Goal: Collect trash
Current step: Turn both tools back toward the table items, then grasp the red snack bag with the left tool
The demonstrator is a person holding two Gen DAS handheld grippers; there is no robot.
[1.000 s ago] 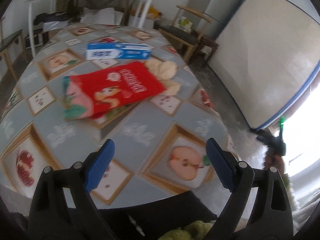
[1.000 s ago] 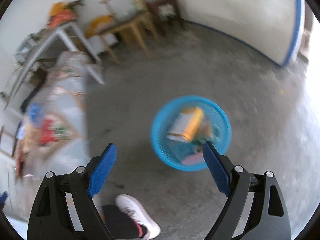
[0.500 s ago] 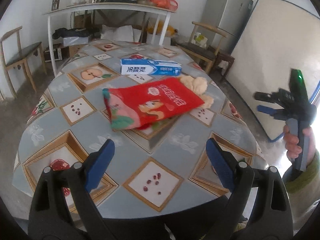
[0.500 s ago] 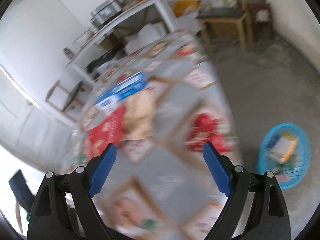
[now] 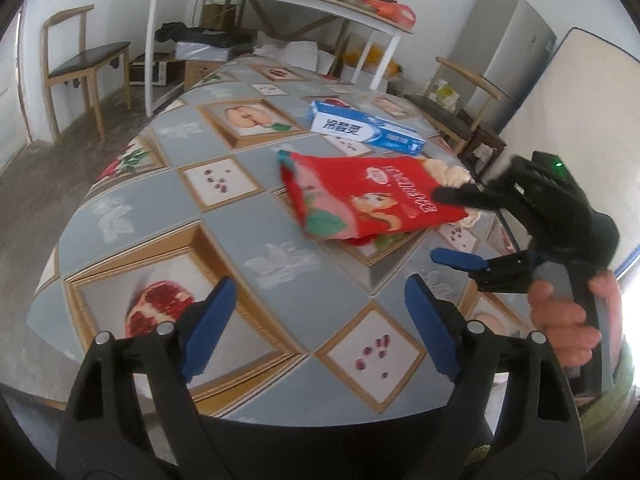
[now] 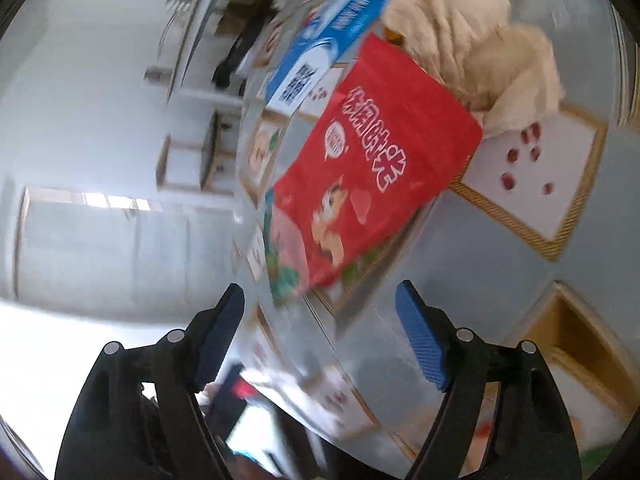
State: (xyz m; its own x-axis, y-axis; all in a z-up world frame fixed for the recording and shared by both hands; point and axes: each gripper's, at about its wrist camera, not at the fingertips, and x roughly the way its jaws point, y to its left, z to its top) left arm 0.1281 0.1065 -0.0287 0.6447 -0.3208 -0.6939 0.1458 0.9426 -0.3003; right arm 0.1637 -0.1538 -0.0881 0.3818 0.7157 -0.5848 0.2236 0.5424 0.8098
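A red snack bag (image 5: pixel 372 200) lies flat on the table (image 5: pixel 248 240), its far right corner over crumpled paper (image 6: pixel 480 40). Just beyond lies a blue toothpaste box (image 5: pixel 366 131). The right gripper (image 5: pixel 448 226), wide open and empty, reaches in at the bag's right edge. The left gripper (image 5: pixel 316 320) hovers near, wide open, empty.

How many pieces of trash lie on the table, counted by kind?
Red snack bag: 1
Blue and white box: 1
Crumpled cream paper: 1 heap; I cannot tell how many pieces it holds
Total: 3
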